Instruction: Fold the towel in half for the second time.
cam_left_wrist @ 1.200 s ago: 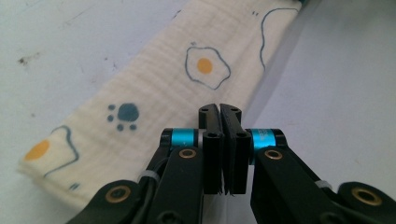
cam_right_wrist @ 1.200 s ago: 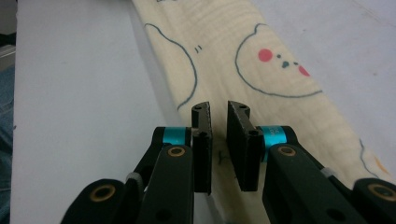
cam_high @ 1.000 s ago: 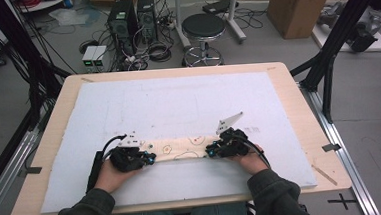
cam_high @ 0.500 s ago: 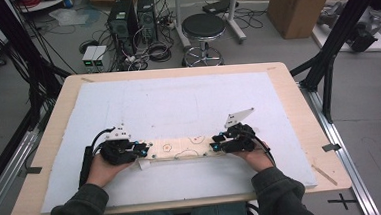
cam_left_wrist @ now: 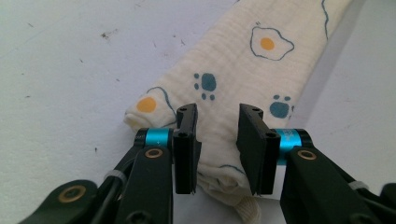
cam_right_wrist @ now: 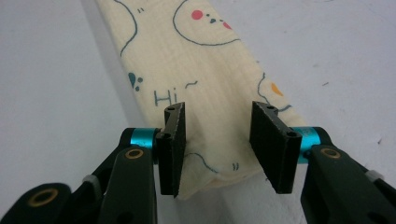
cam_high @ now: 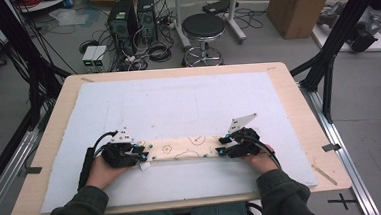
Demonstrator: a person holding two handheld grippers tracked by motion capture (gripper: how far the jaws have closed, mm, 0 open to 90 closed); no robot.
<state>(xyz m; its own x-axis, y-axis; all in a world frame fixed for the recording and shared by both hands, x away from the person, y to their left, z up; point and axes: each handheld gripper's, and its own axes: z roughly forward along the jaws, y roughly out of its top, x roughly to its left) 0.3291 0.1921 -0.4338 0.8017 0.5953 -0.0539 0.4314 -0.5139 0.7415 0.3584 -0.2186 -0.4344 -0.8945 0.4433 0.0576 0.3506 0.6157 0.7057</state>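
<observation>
A cream cloth (cam_high: pixel 181 148) printed with fried eggs, paw prints and faces lies folded into a long narrow strip on the white mat. My left gripper (cam_high: pixel 142 156) is at the strip's left end and my right gripper (cam_high: pixel 222 150) at its right end. In the left gripper view the jaws (cam_left_wrist: pixel 218 112) have just been opening and stand apart over the cloth's folded end (cam_left_wrist: pixel 224 84), their pads clear of it. In the right gripper view the jaws (cam_right_wrist: pixel 219 109) have also just been opening, and the cloth end (cam_right_wrist: pixel 205 70) lies loose between them.
The white mat (cam_high: pixel 188 102) covers most of the wooden table (cam_high: pixel 298 96). A person's hands and dark sleeves come in over the near edge. Beyond the table stand a stool (cam_high: pixel 203 26), computer cases, cables and a cardboard box (cam_high: pixel 297 1).
Both hands have drawn slightly apart, and the cloth strip between them now lies longer and flatter on the mat.
</observation>
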